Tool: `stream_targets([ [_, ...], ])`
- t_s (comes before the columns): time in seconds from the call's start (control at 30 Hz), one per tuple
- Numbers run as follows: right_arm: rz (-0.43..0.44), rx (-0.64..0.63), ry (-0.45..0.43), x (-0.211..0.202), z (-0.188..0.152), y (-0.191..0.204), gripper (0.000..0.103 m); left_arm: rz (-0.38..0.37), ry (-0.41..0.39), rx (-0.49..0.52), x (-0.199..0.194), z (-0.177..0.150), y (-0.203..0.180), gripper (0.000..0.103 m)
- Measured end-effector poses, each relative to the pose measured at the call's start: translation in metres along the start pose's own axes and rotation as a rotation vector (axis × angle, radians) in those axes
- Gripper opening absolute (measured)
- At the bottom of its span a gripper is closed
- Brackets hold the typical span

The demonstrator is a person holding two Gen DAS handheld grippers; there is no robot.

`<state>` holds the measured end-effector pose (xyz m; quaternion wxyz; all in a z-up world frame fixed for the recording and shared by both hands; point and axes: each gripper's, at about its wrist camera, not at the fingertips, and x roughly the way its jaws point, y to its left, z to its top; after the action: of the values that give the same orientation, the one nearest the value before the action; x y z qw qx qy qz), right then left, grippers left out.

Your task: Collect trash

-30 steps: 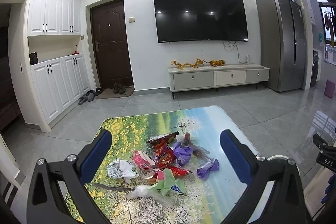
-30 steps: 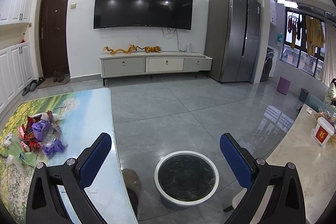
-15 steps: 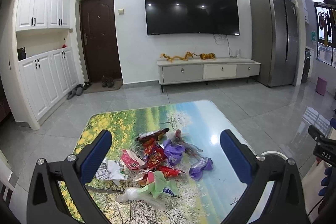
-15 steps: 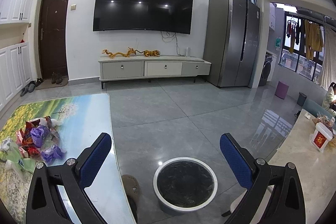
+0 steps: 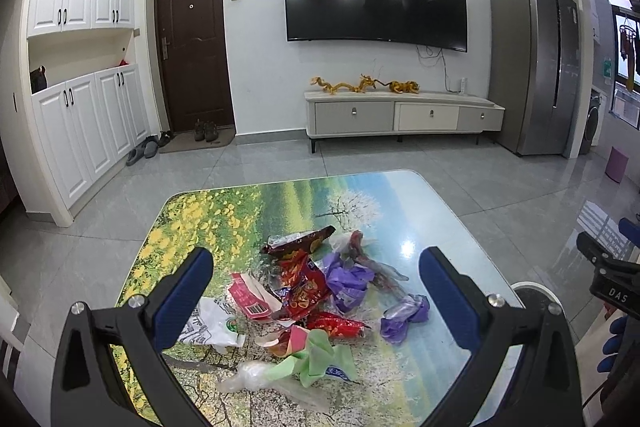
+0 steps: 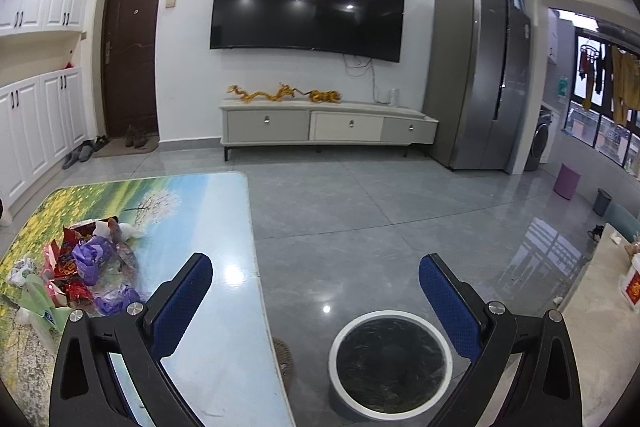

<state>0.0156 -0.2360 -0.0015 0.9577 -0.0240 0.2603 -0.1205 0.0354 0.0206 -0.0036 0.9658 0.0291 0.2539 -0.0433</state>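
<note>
A pile of trash (image 5: 308, 291) lies on the landscape-print table (image 5: 380, 195): red snack wrappers, purple crumpled plastic (image 5: 346, 281), a pink packet, a white bag and a green bag (image 5: 316, 359). My left gripper (image 5: 316, 295) is open and empty, held above the pile. My right gripper (image 6: 316, 295) is open and empty, over the table's right edge and the floor. A round white-rimmed trash bin (image 6: 390, 361) with a black liner stands on the floor below it. The pile also shows in the right wrist view (image 6: 80, 267), at the left.
A TV cabinet (image 5: 404, 115) and wall TV stand at the far wall. A grey fridge (image 5: 532, 67) is at the right, white cupboards (image 5: 80, 123) and a brown door at the left. A beige counter (image 6: 600, 327) lies right of the bin.
Both views have shifted: the trash pile now sits more centred between my left fingers, and the bin sits lower and nearer in the right view. Both grippers stay open.
</note>
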Motion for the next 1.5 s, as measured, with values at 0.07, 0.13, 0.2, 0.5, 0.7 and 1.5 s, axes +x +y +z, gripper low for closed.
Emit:
stream_targets([
  [0.07,0.000,-0.003,0.006,0.006,0.002,0.003,0.103,-0.006,0.003,-0.002,0.003,0.000,0.001,0.103],
  [0.13,0.002,-0.002,0.013,0.012,0.005,0.005,0.103,-0.016,0.009,-0.003,0.008,0.000,0.001,0.103],
  [0.2,0.006,0.000,0.018,0.014,0.006,0.003,0.103,-0.026,0.017,-0.004,0.013,0.000,0.001,0.103],
  [0.5,0.085,-0.028,0.060,0.036,0.009,0.029,0.103,-0.033,0.051,-0.018,0.032,-0.007,0.018,0.103],
  [0.7,0.177,-0.068,0.097,0.050,0.007,0.055,0.103,0.011,0.079,-0.044,0.040,-0.018,0.056,0.103],
  [1.5,0.586,-0.073,0.313,0.110,-0.027,0.147,0.084,0.038,0.302,-0.188,0.072,-0.076,0.153,0.103],
])
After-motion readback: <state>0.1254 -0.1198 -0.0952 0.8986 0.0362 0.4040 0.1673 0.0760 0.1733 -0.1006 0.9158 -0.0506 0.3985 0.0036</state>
